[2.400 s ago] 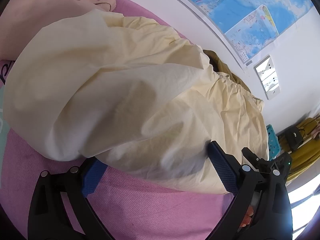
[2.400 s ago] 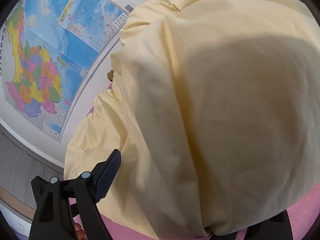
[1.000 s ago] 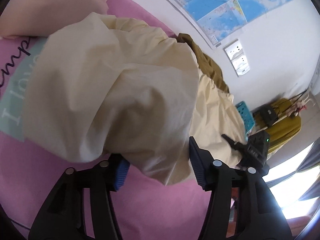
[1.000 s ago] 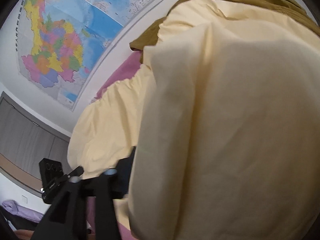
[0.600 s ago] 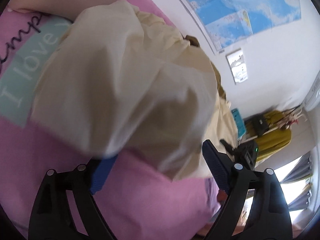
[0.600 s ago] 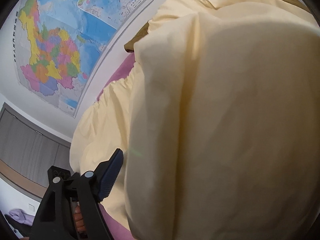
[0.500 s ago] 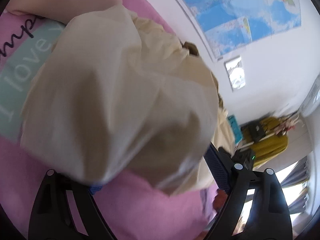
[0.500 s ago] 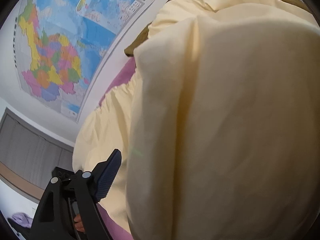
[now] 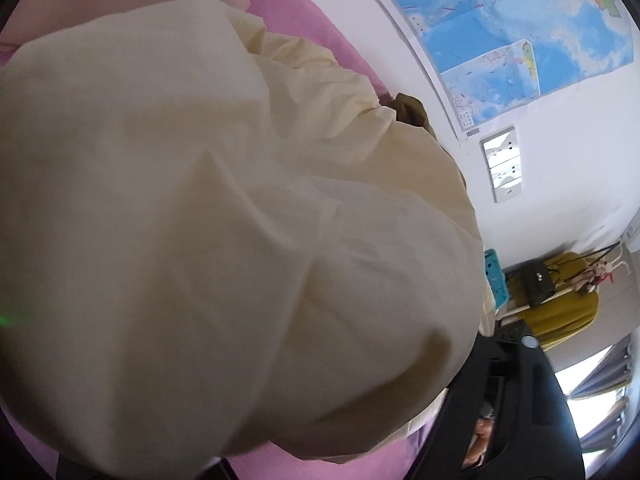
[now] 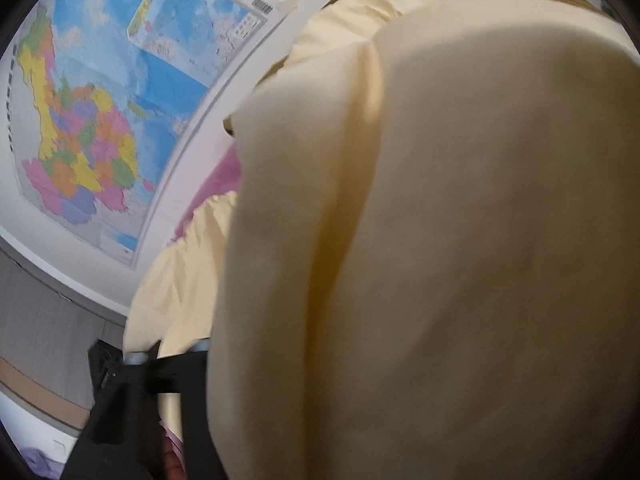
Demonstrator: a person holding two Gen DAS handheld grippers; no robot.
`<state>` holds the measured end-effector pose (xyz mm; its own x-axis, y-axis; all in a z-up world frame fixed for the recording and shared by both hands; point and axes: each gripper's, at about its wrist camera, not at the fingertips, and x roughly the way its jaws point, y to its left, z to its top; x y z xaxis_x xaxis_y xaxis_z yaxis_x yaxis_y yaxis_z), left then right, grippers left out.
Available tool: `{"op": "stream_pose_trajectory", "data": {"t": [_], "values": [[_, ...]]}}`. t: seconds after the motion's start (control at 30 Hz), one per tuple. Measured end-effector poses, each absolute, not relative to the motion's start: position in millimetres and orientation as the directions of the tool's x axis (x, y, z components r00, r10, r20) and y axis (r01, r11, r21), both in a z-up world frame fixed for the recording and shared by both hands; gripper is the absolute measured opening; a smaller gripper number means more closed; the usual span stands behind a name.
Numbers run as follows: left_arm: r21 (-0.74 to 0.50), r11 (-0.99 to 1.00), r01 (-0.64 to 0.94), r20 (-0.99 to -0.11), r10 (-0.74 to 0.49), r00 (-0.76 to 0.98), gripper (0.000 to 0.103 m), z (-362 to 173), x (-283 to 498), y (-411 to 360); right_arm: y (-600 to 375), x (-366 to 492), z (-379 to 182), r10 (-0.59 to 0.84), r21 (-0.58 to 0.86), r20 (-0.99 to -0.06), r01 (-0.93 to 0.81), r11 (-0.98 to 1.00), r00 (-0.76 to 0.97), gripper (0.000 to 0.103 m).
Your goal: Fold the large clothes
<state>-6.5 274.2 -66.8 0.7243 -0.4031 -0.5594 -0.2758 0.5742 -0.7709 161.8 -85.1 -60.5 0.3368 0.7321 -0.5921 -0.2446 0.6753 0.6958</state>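
A large cream garment [image 9: 240,240] lies bunched on the pink bed sheet [image 9: 312,36] and fills most of both views. It bulges over my left gripper [image 9: 304,392], whose jaws are closing with the cloth between them. Only that gripper's right finger [image 9: 516,392] shows, and both pads are hidden. In the right wrist view the cream garment [image 10: 440,240] drapes over my right gripper [image 10: 360,400], which is also closing on cloth. Its left finger [image 10: 132,400] reaches into the fold; the other finger is covered.
An olive garment [image 9: 412,110] lies behind the cream one, against the wall. A map [image 9: 520,40] and wall sockets [image 9: 502,164] hang above the bed. A yellow garment on a rack [image 9: 560,308] stands at the right. A grey wardrobe [image 10: 48,312] is at the left.
The left gripper has moved down and in under the cream cloth, which now hides its left finger. The right gripper's left finger has swung inward into the fold.
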Motion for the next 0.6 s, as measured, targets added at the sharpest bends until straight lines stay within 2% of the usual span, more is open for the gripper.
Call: {"op": "stream_pose_trajectory", "data": {"t": [0.1,0.2,0.33,0.6], "values": [[-0.767,0.583,-0.269,-0.56,-0.404,0.723,0.056,-64,-7,274,-85,159,-55,0.744,0.692,-0.58,-0.281,0.665,0.332,0.027],[-0.748,0.613,-0.254,-0.566,-0.39,0.726,0.047,-56,-8,270,-84,154,-43,0.75,0.68,-0.565,-0.321,0.659,0.343,0.019],[-0.728,0.651,-0.216,-0.56,-0.383,0.735,0.041,-39,-11,267,-82,147,-24,0.761,0.664,-0.542,-0.373,0.648,0.358,0.016],[-0.716,0.684,-0.142,-0.523,-0.391,0.757,0.037,-4,-21,264,-79,129,23,0.784,0.622,-0.488,-0.477,0.621,0.384,0.014]]}}
